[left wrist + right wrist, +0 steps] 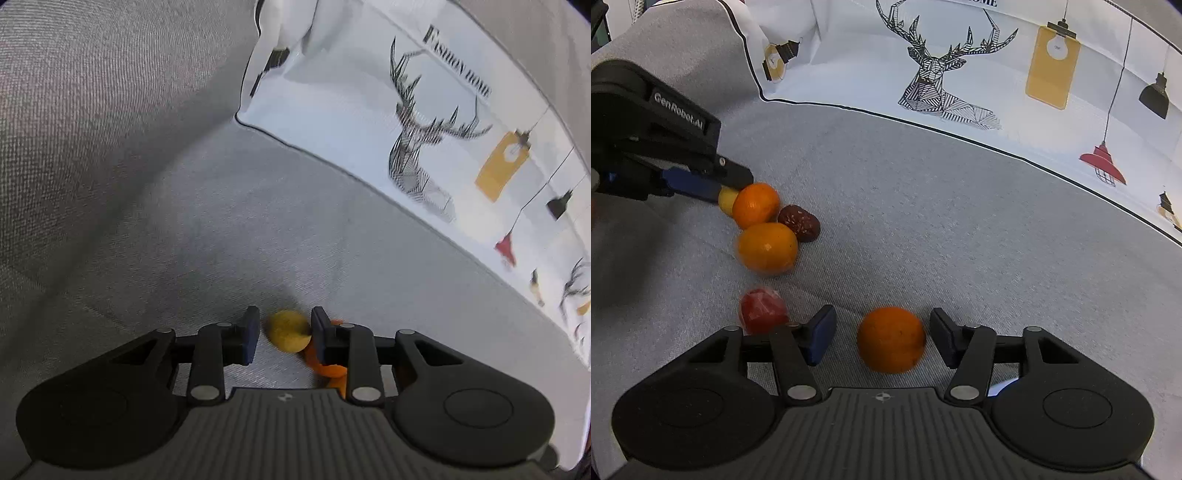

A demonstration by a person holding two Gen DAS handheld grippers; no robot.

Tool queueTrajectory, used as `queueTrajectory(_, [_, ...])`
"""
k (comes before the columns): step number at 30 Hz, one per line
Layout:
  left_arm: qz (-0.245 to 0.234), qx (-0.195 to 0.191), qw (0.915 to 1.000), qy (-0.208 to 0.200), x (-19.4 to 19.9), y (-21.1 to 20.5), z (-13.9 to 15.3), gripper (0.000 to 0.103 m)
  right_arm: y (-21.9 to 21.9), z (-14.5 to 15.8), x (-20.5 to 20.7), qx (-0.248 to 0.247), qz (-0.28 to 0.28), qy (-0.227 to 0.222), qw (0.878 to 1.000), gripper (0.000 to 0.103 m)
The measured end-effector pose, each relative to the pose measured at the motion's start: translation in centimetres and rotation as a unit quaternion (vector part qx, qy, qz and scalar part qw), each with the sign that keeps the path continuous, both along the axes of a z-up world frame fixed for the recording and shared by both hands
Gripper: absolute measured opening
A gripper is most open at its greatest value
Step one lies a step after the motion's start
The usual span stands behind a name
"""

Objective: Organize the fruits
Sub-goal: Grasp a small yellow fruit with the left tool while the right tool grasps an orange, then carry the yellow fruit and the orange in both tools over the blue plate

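Fruits: three oranges (891,339), two red; both tools, left tool (282,334) and right tool (882,338), open.

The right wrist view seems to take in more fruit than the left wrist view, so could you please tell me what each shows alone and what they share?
Only the right wrist view shows the orange between the open right claw, the red fruit, the dark red date, and a second orange in the cluster.

Only the left wrist view shows the gap remaining between the left claw and the yellow fruit.

Both show that yellow fruit, the orange touching it, the grey sofa and the deer-print cushion.
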State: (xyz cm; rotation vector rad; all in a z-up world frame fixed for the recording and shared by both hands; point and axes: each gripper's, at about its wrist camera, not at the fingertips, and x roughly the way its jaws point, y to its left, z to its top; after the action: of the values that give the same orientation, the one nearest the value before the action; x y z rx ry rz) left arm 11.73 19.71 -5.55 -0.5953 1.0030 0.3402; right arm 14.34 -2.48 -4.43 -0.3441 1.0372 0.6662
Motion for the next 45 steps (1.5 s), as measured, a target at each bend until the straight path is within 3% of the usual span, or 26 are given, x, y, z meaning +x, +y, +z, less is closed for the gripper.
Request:
queueTrajectory(1, [-0.002, -0.001, 1.0, 0.001, 0.0, -0.1, 0.0, 0.035, 0.1, 0.1, 0.0, 0.002, 0.002, 0.0, 1.0, 0.052])
queueTrajectory(3, [-0.007, 0.008, 0.9999, 0.004, 0.0, -0.4, 0.1, 0.034, 0.2, 0.3, -0.2, 0.001, 0.007, -0.005, 1.0, 0.038])
queueTrajectory(6, [-0.017, 0.017, 0.9997, 0.003, -0.1, -0.7, 0.3, 0.028, 0.2, 0.5, -0.3, 0.004, 0.007, -0.003, 1.0, 0.037])
queueTrajectory(12, [-0.004, 0.035, 0.9991, 0.023, -1.2, -0.4, 1.0, 0.028, -0.7, 1.4, -0.4, 0.023, -0.005, -0.001, 1.0, 0.037])
queueTrajectory(16, [-0.03, 0.031, 0.998, 0.047, -1.1, -0.6, 0.2, 0.032, -0.6, 1.1, -0.7, 0.023, 0.002, 0.014, 1.0, 0.037])
queueTrajectory(19, [-0.048, 0.061, 0.9957, 0.05, -0.8, -1.4, 0.4, 0.028, 0.0, 0.3, -1.3, 0.001, 0.015, 0.009, 1.0, 0.037])
queueTrajectory(27, [-0.044, 0.087, 0.9943, 0.043, -1.3, -1.2, 1.4, 0.027, -0.9, 0.9, -1.0, 0.027, -0.009, -0.002, 1.0, 0.037])
queueTrajectory(38, [-0.068, 0.157, 0.9846, -0.033, -6.1, -4.4, 6.6, 0.027, -6.1, 9.5, -3.9, 0.121, -0.088, -0.074, 0.986, 0.036])
queueTrajectory(45, [-0.103, 0.167, 0.9778, -0.074, -9.6, -8.4, 8.6, 0.027, -11.3, 14.1, -7.7, 0.128, -0.108, -0.131, 0.977, 0.036])
